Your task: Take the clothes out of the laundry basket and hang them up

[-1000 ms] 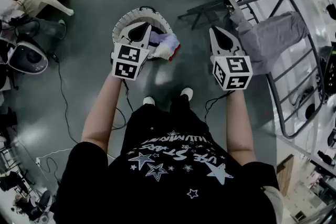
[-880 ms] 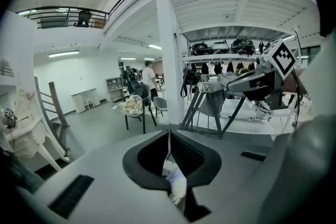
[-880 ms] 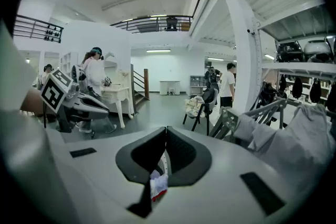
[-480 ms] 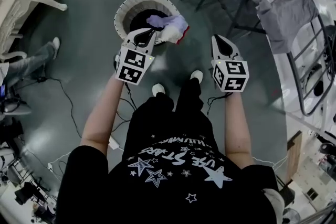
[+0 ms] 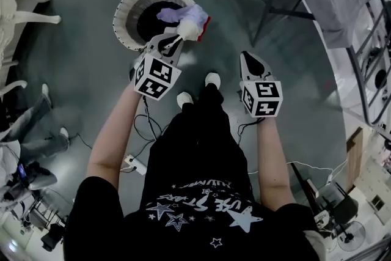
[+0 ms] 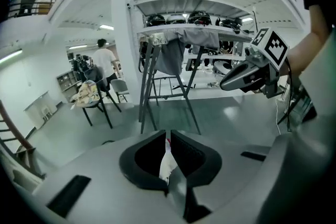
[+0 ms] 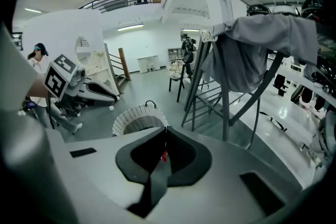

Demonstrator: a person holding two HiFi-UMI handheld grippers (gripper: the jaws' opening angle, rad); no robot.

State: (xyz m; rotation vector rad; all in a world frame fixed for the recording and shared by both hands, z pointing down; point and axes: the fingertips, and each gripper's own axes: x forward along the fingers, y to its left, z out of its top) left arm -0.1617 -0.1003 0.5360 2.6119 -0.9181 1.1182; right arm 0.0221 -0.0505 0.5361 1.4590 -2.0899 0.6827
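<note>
Both grippers have sunk toward the laundry basket (image 5: 124, 16). Fingers shut and empty, the left gripper (image 5: 175, 40) is nearer, the white garment (image 5: 190, 29) just ahead. The right gripper (image 5: 247, 57) is likewise shut.

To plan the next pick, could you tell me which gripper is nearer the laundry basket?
The left gripper: its jaws pinch the clothes at the basket, while the right gripper hangs over the floor.
</note>
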